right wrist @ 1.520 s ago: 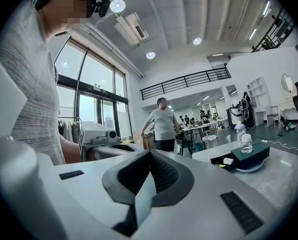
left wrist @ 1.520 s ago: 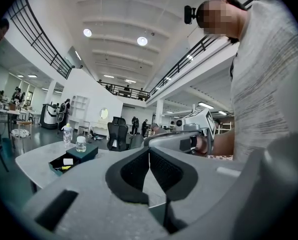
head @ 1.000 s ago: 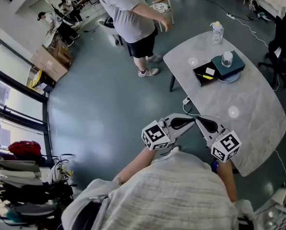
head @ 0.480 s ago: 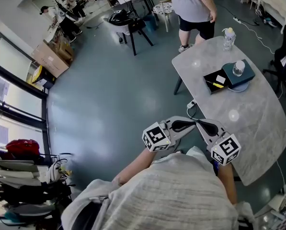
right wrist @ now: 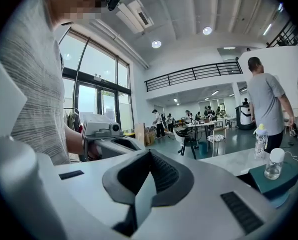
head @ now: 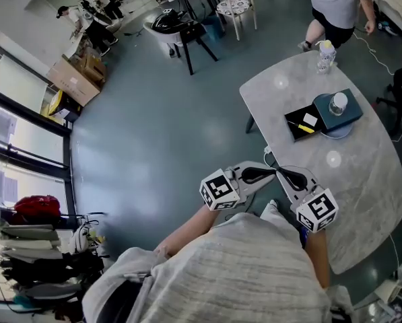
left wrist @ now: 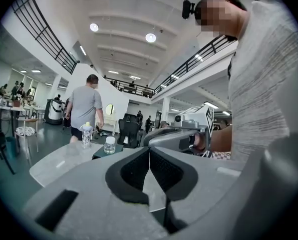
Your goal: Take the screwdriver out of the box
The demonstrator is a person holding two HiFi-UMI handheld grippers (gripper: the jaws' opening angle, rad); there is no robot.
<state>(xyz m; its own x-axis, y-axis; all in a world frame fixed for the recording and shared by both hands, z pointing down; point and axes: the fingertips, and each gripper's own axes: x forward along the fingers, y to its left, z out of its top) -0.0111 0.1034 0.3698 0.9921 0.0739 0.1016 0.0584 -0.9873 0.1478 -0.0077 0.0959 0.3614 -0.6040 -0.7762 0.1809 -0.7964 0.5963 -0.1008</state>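
Screwdriver point(head: 306, 128) in its black box point(head: 295, 121) on the grey desk point(head: 352, 180); my left gripper point(left wrist: 149, 154) and right gripper point(right wrist: 149, 155) hover tip-to-tip, fingers closed, empty.

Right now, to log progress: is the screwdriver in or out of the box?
In: the yellow screwdriver lies inside the open box.

Bright, even ceiling-lamp and window light; strong fisheye bending, dark vignetted corners.

I see the box point(head: 300, 122) on the worktop point(head: 352, 180) ahead of me, the screwdriver point(head: 306, 128) lying in it. A jar point(head: 338, 103) stands just right of the box, and a bottle point(head: 326, 55) beyond both. The left gripper point(head: 268, 173) and right gripper point(head: 284, 173) sit tip to tip near me.
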